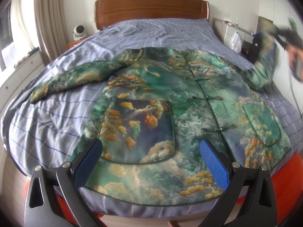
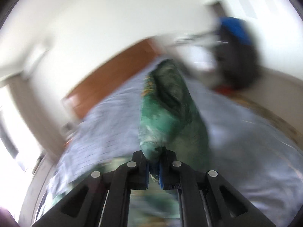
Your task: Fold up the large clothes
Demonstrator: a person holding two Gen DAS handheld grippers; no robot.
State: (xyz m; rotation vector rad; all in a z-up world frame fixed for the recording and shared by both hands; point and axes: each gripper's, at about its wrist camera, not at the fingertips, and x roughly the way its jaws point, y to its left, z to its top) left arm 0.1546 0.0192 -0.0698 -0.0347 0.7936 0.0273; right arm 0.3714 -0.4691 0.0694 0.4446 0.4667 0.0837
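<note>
Green and orange satin, printed with clouds and pine trees, covers most of the bed: the jacket [image 1: 170,102] lies front up and buttoned, its hem toward the foot of the bed and its collar toward the headboard [image 1: 151,11]. Spread flat like this, it looks ready for its first fold, with the sleeves to come in across the body before anything else. One sleeve [image 1: 75,77] rests straight out on the blue checked sheet [image 1: 47,124], untouched. The other sleeve [image 1: 265,64] is lifted off the bed at the far edge, and the right wrist view shows why: the right tongs [image 2: 155,167] are closed tight on its cuff end, the green cloth bunched between the blue pads and hanging away from them. That view is badly smeared, so I cannot tell how much cloth sits in the grip. I judge the sleeve is being carried over the chest. The left tongs [image 1: 151,158] hover wide apart above the lower front, over the large patch pocket [image 1: 140,130], holding nothing; they seem placed to pin the body down or to wait their turn at the flat sleeve. The slick fabric may slide once laid over. Beyond the bed stand a small white fan [image 1: 79,31] on a side stand, curtains [image 1: 49,17] at the window, and a plastic bag [image 1: 236,41] by the wall.
</note>
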